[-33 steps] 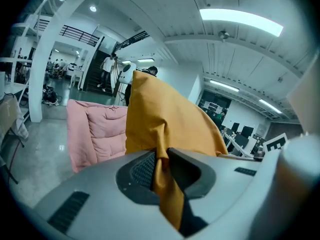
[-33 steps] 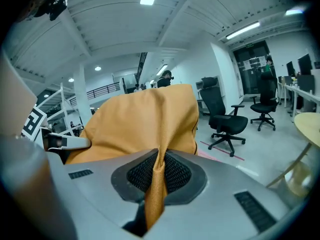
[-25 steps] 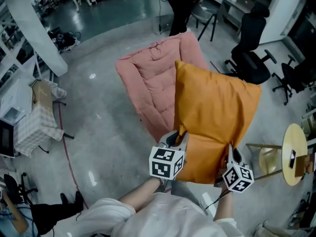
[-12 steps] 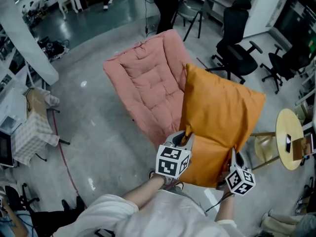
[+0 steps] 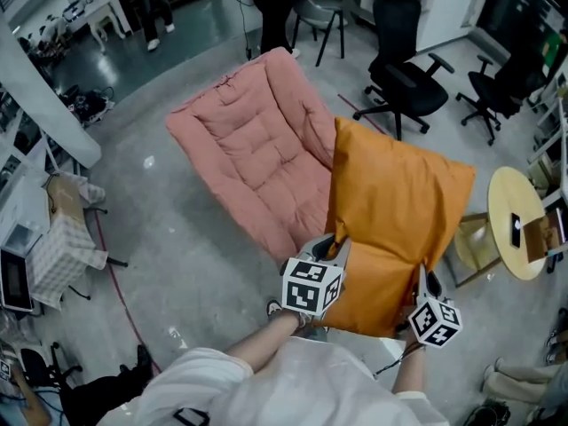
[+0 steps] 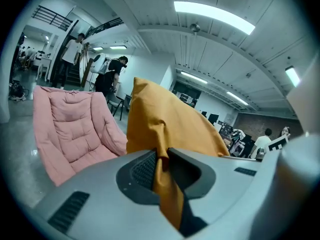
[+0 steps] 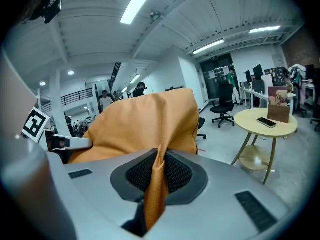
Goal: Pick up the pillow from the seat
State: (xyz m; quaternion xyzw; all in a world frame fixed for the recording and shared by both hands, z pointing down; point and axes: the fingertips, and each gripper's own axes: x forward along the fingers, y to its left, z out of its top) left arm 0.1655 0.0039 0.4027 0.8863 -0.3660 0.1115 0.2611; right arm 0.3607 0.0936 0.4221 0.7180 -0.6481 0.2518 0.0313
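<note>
An orange pillow [image 5: 395,211] hangs in the air to the right of the pink padded seat [image 5: 257,162], clear of its cushion. My left gripper [image 5: 330,248] is shut on the pillow's near left corner; in the left gripper view the orange fabric [image 6: 162,171] is pinched between the jaws. My right gripper [image 5: 421,278] is shut on the near right corner, and the right gripper view shows a fold of the pillow [image 7: 157,184] squeezed between its pads [image 7: 177,173]. The pillow's bulk [image 7: 145,121] rises upright in front of both cameras.
A round yellow side table [image 5: 519,224] with a phone on it stands at the right. Black office chairs [image 5: 404,82] are behind the pillow. A person [image 5: 275,7] stands behind the seat. A white column [image 5: 44,78] and a draped stand [image 5: 62,238] are at the left.
The pillow, held by both grippers, has moved rightward off the pink seat. The seat now lies fully uncovered at the left, and the yellow table sits closer to the pillow.
</note>
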